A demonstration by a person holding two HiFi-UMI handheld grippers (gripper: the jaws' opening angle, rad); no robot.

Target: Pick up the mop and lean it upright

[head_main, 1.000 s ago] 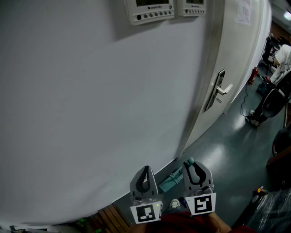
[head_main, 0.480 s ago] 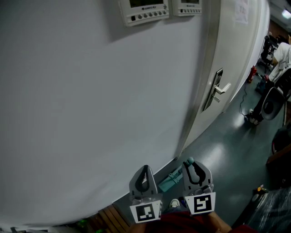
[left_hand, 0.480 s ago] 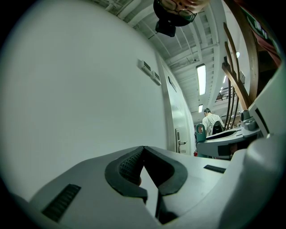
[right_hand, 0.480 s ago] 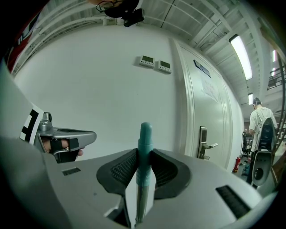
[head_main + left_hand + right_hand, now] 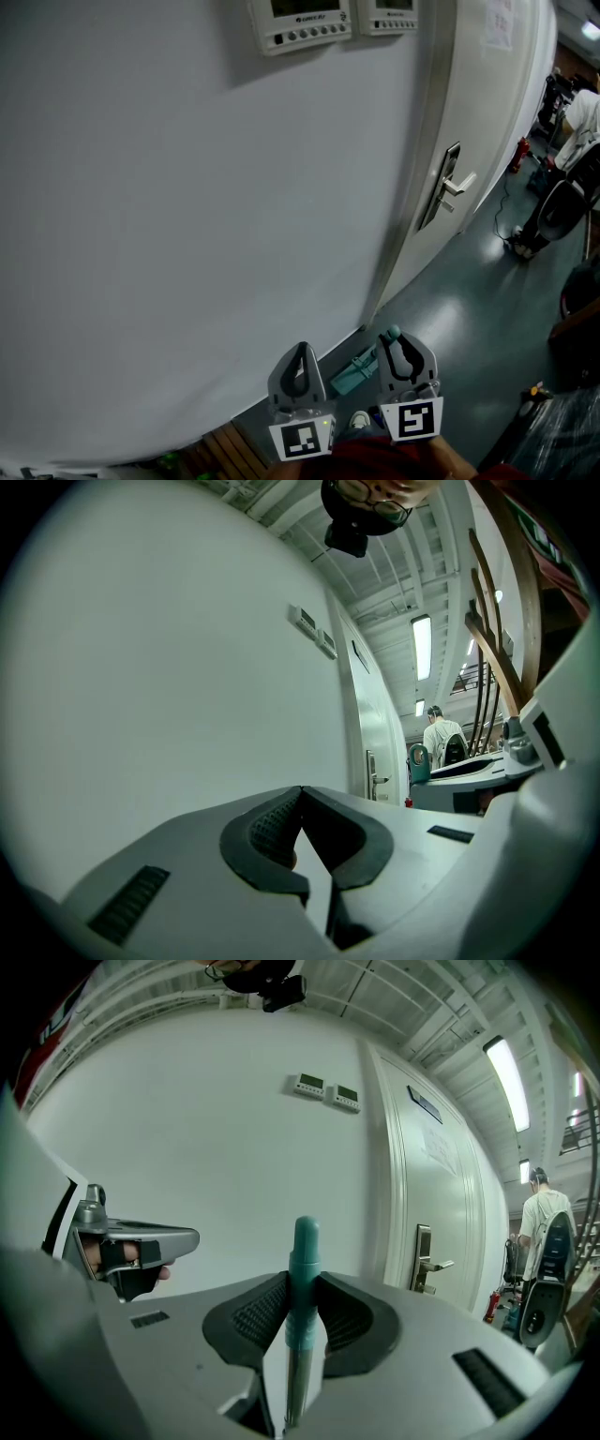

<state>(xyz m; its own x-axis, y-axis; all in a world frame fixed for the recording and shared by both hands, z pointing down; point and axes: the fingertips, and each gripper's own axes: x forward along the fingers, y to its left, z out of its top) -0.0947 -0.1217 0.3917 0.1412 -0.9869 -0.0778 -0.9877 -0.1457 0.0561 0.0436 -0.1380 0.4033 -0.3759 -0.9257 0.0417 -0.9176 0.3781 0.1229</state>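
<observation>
The mop's metal handle stands upright, its teal end cap (image 5: pixel 392 332) poking out above my right gripper (image 5: pixel 398 341). In the right gripper view the ribbed pads press on the teal grip (image 5: pixel 304 1274) from both sides, so that gripper is shut on the mop handle. The teal mop head (image 5: pixel 350 375) lies on the floor below, close to the foot of the white wall. My left gripper (image 5: pixel 300 351) is beside the right one, a little to its left. Its jaws meet at the tips with nothing between them (image 5: pixel 300 791). It does not touch the mop.
A white wall (image 5: pixel 187 206) fills the view ahead, with two control panels (image 5: pixel 300 21) high up. To the right is a white door with a lever handle (image 5: pixel 452 184). A person (image 5: pixel 583 120) and a machine (image 5: pixel 551 217) stand far right on the grey floor. A wooden slatted piece (image 5: pixel 221 444) is at lower left.
</observation>
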